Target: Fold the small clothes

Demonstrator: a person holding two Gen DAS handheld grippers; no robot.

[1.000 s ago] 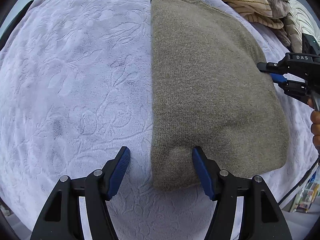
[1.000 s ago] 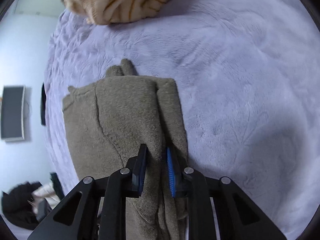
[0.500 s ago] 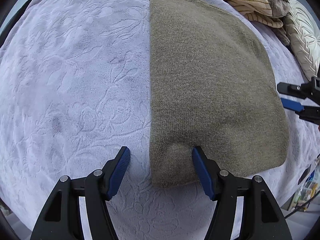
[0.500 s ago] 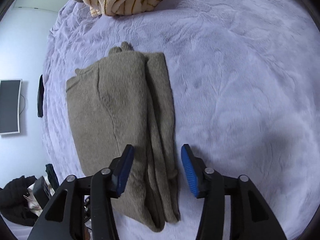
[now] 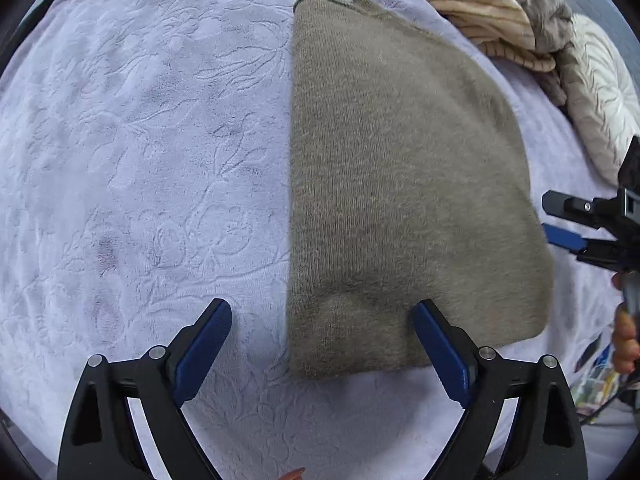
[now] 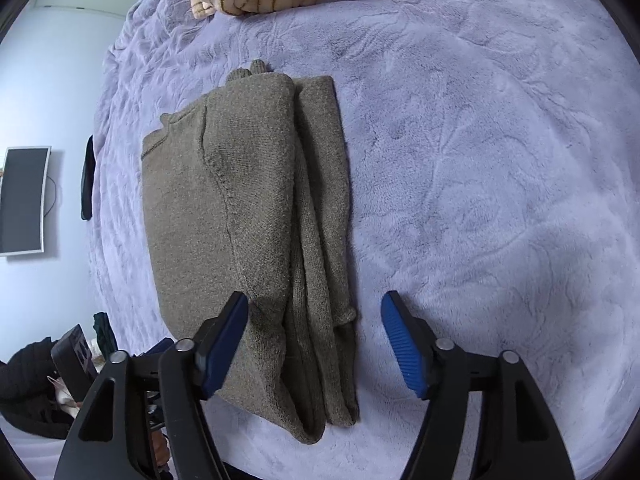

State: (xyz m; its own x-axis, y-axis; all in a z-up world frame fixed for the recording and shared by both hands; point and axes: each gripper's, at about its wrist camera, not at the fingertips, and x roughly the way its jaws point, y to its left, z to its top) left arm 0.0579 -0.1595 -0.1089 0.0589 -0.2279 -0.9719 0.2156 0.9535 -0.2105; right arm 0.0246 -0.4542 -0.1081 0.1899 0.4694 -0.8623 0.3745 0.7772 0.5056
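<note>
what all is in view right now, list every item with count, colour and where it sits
sweater: one, olive-brown knit, folded flat on the bedspread, between the two claws
bedspread: one, pale lilac with an embossed floral pattern, under everything
striped garment: one, cream with brown stripes, bunched at the far edge past the sweater
grey fuzzy cloth: one, grey, heaped against the striped garment
cushion: one, off-white and quilted, beside that heap
screen: one, dark with a white frame, on the wall
left claw: one, black with blue pads, open over the sweater's near corner, jaws just opened wider
right claw: one, black with blue pads, open over the sweater's layered edge, jaws just opened, gripping nothing
</note>
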